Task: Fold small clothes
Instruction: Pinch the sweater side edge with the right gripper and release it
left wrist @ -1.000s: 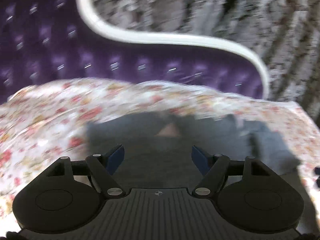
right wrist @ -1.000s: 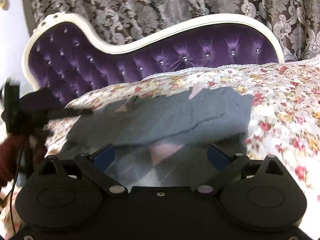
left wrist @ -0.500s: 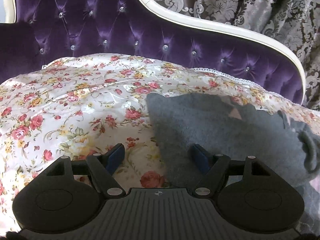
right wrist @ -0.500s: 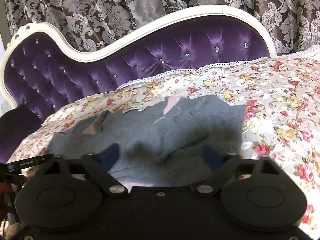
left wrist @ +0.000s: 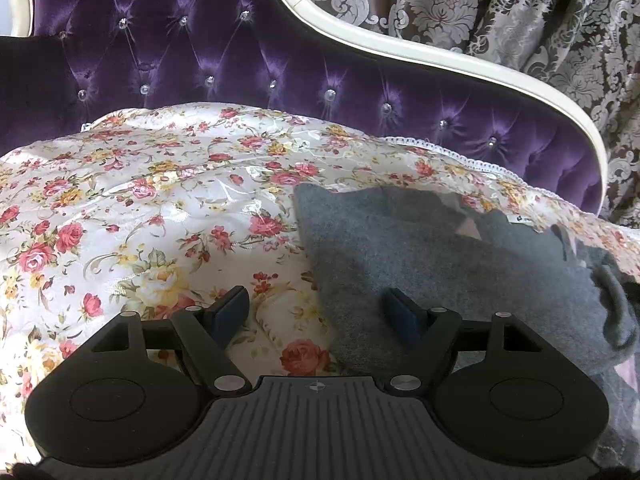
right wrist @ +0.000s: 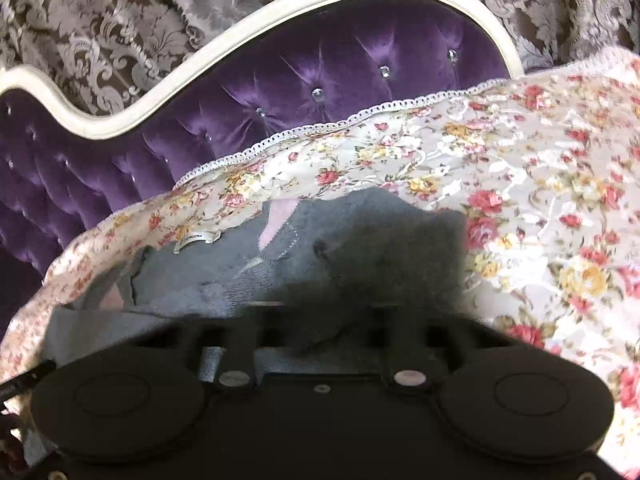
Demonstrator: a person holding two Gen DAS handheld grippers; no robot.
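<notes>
Swung left since 1 s ago – left gripper (left wrist: 316, 312) now over grey garment (left wrist: 420, 256) edge on floral cover (left wrist: 140, 208), jaws wide, nothing gripped. Right gripper (right wrist: 320, 320) just snapped closed on garment fabric. White tag (right wrist: 198, 239) – text unreadable.

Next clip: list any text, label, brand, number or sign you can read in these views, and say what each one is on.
No text can be read in either view.
Small white sewn-in label on the grey knitted garment: dark print, too small and blurred to read.
The same label in the left wrist view: only a dark dot shows, unreadable.
Crosshair mark on the ribbed grey gripper body: a symbol, no letters.
</notes>
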